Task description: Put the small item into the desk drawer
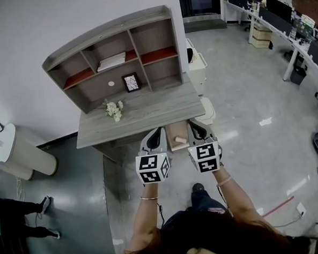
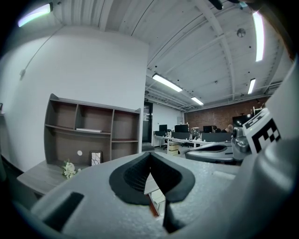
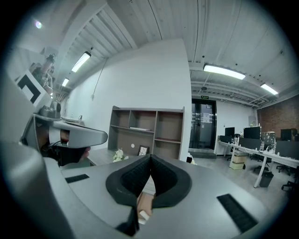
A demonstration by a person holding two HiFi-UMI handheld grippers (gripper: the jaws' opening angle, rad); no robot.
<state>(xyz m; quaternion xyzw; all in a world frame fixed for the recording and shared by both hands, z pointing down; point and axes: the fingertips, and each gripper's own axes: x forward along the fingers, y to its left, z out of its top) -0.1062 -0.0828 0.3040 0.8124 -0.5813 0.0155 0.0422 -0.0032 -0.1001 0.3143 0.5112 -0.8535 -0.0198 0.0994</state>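
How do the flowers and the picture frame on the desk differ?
The flowers are white and sit nearer the desktop's front; the picture frame is dark and stands upright further back, inside the shelf unit. Both rest on the grey desk.

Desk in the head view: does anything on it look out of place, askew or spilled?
Only the drawer stands out: it is pulled open at the front of the desk, with a small pale item inside. The flowers and picture frame look tidy; nothing spilled.

Left tool [image 1: 159, 131], right tool [image 1: 194, 125], both closed
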